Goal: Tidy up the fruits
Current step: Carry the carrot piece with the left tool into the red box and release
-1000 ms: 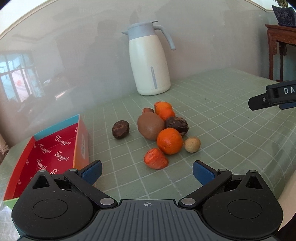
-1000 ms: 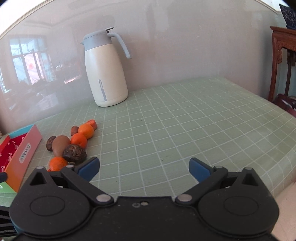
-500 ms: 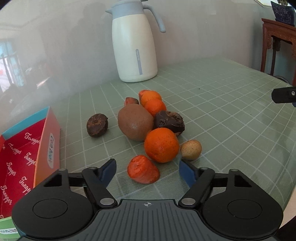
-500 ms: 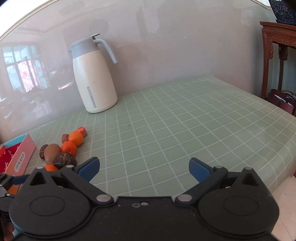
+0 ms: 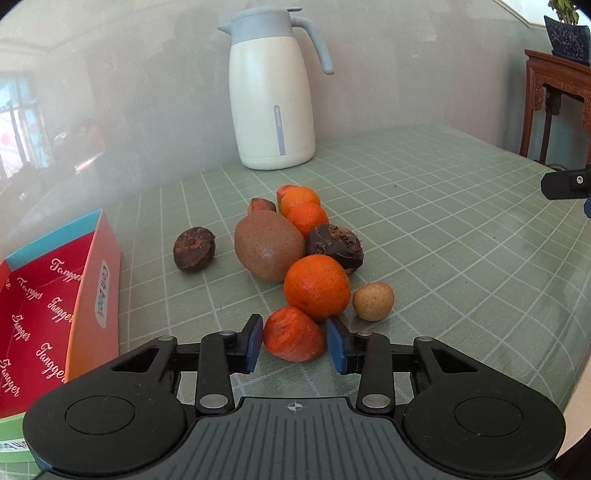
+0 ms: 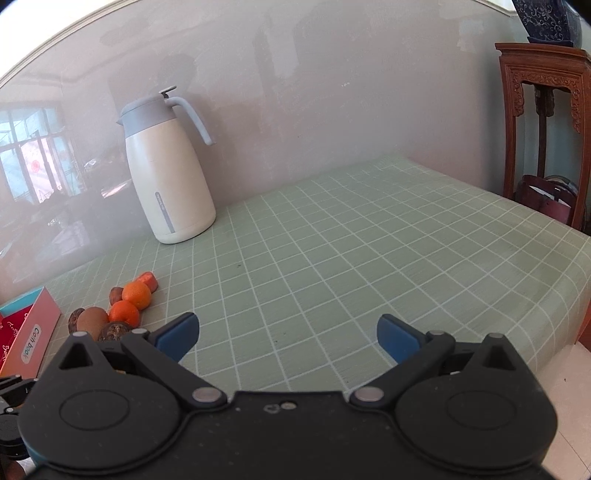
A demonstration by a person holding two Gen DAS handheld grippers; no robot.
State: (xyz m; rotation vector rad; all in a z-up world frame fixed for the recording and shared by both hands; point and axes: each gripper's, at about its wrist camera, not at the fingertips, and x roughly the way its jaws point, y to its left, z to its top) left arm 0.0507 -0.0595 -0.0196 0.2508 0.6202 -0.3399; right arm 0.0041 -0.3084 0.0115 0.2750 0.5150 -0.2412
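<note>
My left gripper (image 5: 294,343) is black with blue pads (image 5: 254,342), and so is my right gripper (image 6: 288,338). The cloth on the table (image 5: 443,229) is pale green with a white grid. On it lie a red-orange fruit (image 5: 293,339), bright orange mandarins (image 5: 317,287), a brown kiwi (image 5: 269,249), dark brown wrinkled fruits (image 5: 194,249) and a tan speckled one (image 5: 373,301). The jug (image 5: 271,99) at the far edge is cream with a grey-blue lid. The box (image 5: 98,280) at the left edge is red inside with white script, its rim turquoise.

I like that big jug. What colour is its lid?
The jug has a grey-blue lid on a cream body, clearest in the left wrist view.
</note>
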